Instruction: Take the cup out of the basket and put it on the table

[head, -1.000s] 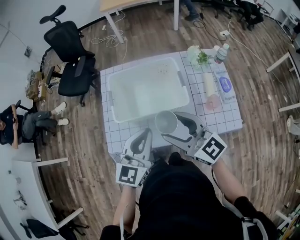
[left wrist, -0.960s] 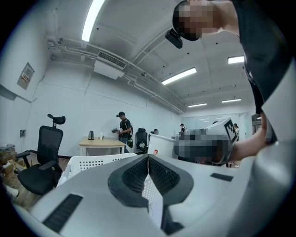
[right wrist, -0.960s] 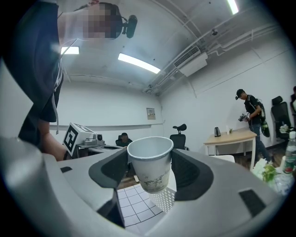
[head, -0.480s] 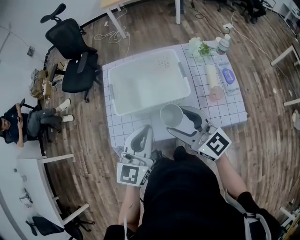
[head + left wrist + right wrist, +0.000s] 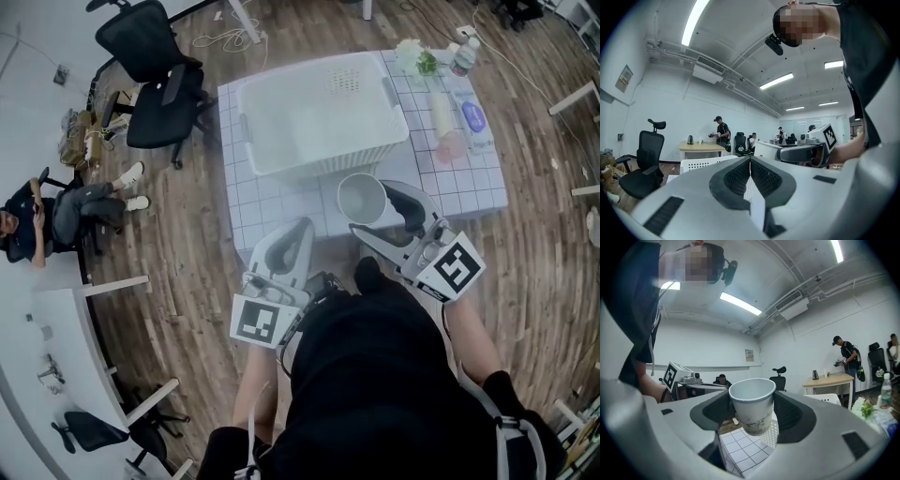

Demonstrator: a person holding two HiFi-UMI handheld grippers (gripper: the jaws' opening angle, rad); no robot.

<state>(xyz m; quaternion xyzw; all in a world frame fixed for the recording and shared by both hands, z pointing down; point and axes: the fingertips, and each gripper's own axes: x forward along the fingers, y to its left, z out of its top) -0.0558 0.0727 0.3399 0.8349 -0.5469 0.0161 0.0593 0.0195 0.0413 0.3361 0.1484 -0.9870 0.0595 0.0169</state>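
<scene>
The gridded table (image 5: 272, 202) has the white basket (image 5: 328, 161) filling its far half, leaving a bare strip along the near edge. Over that strip, clear of the basket's front wall, the right gripper (image 5: 377, 214) pinches the upright cup (image 5: 361, 199) between its 2 jaws. The left gripper (image 5: 298, 232), at the near edge, has its jaws pressed together, empty.

Black short-sleeved top (image 5: 375, 375). White-shelled left gripper (image 5: 302, 230) and right gripper (image 5: 373, 206); dark grey ribbed pads (image 5: 799, 418); white cube (image 5: 457, 267) with black square markers on each.

No legible text, label or number.
</scene>
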